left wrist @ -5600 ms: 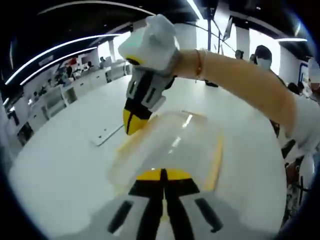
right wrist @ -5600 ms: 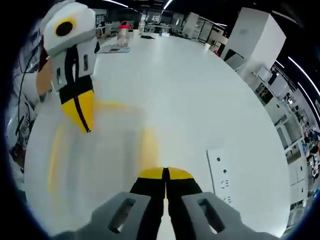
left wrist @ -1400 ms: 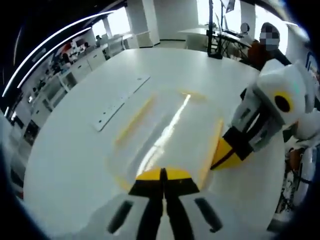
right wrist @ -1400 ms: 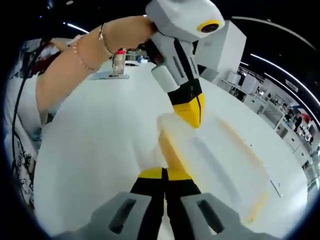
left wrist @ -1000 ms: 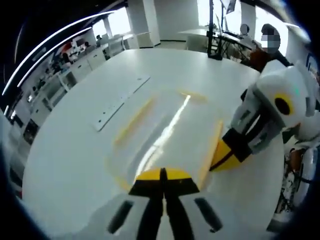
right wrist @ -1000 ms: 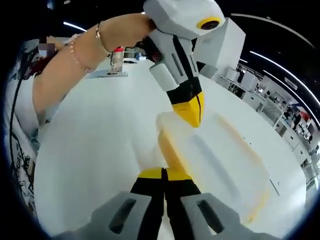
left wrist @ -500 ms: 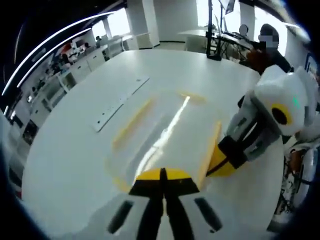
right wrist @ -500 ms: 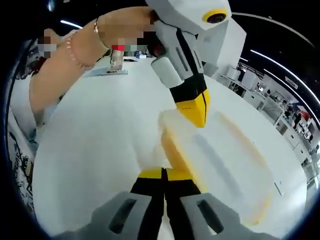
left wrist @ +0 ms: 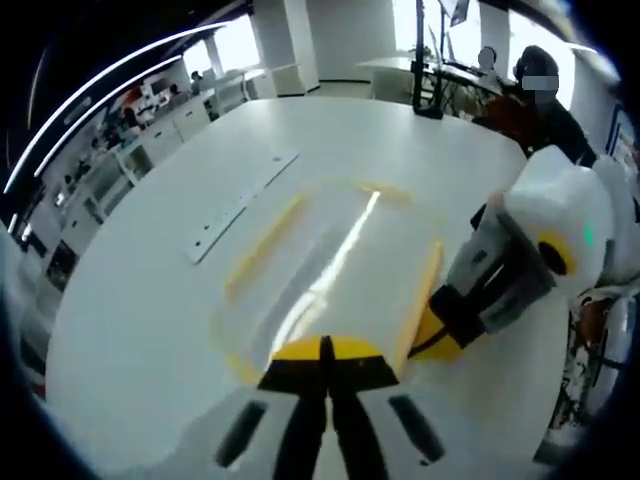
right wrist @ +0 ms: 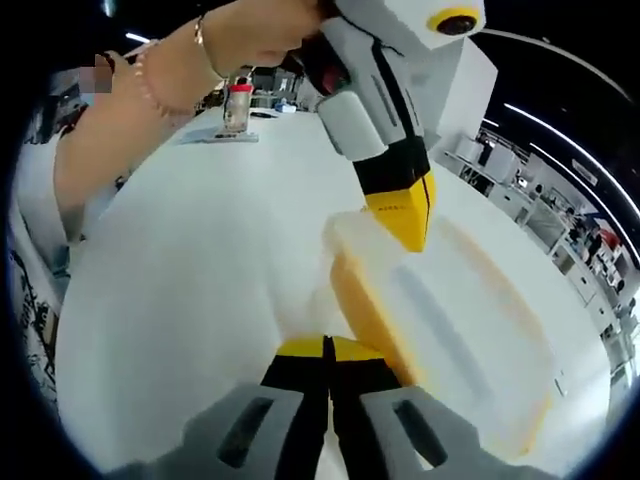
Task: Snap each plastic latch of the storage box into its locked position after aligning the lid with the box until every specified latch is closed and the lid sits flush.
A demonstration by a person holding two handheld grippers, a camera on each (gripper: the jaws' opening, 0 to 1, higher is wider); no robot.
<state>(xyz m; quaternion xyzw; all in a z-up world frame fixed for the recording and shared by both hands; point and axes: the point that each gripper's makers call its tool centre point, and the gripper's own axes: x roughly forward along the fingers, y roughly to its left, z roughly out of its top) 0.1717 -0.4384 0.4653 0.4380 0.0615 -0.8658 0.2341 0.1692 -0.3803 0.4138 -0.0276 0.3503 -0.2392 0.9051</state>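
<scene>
Storage box (left wrist: 330,270), translucent plastic, rectangular

The left gripper view looks close along the storage box (left wrist: 320,270) from one short end, facing the white table (left wrist: 130,300). The right gripper view sits at a long side — both share the lid.

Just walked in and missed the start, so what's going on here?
A person is closing a clear box with yellow latches on a white table, a gripper in each hand. The left gripper, shut, rests on the lid at one end. The right gripper, also shut, presses against the long side latch.
</scene>
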